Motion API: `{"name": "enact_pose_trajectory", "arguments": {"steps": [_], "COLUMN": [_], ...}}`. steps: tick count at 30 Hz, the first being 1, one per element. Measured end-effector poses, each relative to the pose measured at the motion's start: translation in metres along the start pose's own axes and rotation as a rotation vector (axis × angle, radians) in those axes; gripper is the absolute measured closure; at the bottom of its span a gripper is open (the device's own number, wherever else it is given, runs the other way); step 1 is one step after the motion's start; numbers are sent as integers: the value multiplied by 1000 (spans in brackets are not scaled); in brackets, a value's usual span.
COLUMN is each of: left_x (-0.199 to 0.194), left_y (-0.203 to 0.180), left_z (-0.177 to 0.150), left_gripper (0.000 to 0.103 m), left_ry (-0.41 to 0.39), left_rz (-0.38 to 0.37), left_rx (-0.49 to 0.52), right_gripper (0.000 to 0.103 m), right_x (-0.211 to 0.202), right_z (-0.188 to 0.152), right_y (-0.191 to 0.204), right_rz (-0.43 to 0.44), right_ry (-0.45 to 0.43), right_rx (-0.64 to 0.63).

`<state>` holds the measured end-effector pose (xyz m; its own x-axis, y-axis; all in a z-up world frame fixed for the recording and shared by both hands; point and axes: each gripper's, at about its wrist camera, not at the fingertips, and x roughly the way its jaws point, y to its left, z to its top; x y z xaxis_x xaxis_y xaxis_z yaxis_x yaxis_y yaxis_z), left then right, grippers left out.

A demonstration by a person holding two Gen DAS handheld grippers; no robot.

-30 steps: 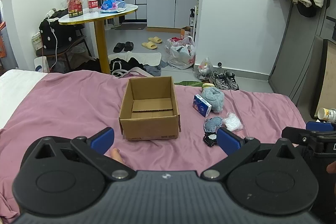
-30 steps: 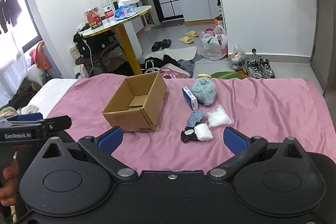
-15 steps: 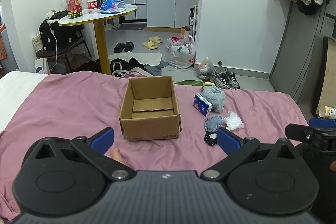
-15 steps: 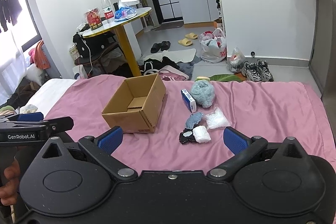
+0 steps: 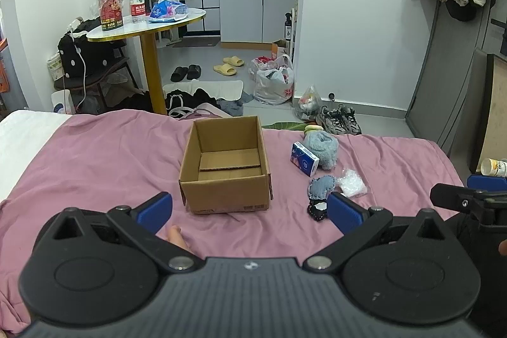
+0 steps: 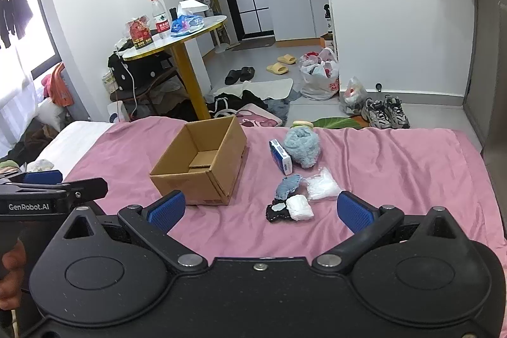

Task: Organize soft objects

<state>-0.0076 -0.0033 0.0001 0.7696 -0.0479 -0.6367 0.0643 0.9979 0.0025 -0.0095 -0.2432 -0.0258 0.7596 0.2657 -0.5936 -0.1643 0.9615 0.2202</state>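
bedsheet (image 5: 95,154), pink and wrinkled, spans a cluttered room with a round table (image 5: 149,27) behind. cardboard box (image 5: 226,167) sits open mid-bed; to its right lie a fluffy blue ball (image 6: 301,146), tissue pack (image 6: 280,156), and small pouches (image 6: 286,198). left gripper (image 5: 250,208) and right gripper (image 6: 259,208) both gape, grasping nothing.

"genrobot.ai" stands in white letters on the black body of the left hand-held gripper (image 6: 54,184); print on the other packs and bottles is too small to read.
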Motion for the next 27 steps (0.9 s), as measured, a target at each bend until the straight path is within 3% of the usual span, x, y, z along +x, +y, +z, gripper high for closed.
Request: {"name": "enact_pose_trajectory", "arguments": {"steps": [27], "left_x": [3], "left_y": [-1], "left_z": [0], "left_gripper": [0], "left_ry": [6], "left_rz": [0], "left_rx": [-7], "right_gripper": [0], "right_x": [2], "right_z": [-1], "right_y": [-3], "right_rz": [9], "right_ry": [-2], "right_rx": [10]}}
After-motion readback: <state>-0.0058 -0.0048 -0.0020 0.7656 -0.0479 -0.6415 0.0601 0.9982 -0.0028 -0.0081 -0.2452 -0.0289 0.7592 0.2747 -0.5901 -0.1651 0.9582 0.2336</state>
